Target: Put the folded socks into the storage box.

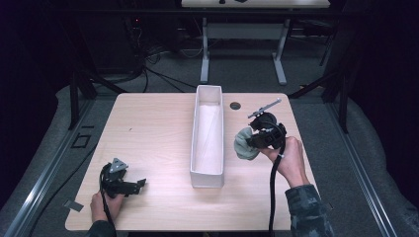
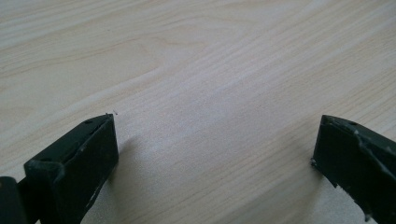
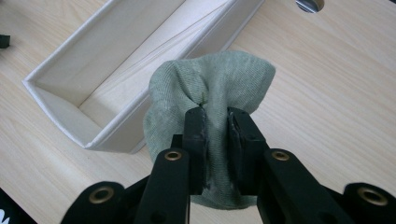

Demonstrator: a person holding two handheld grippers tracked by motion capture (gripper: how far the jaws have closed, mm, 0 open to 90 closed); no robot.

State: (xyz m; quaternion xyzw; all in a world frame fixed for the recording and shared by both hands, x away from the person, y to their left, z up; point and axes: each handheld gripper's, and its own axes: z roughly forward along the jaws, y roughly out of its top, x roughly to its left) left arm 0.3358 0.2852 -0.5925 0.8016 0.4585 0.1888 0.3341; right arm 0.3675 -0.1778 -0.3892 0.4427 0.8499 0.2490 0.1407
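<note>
Right gripper view has the right claw (image 3: 215, 116) pinched tight on a bunched grey-green knit cloth (image 3: 210, 88), held just beside the long white open box (image 1: 207, 136) on the pale wooden bench (image 1: 148, 133). Well apart from that box, the left claw (image 2: 215, 154) gapes wide, holding nothing.

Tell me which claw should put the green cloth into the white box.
Right. The right claw is already shut on the green cloth, just beside the white box. The left claw stands open over bare table, far from both.
</note>
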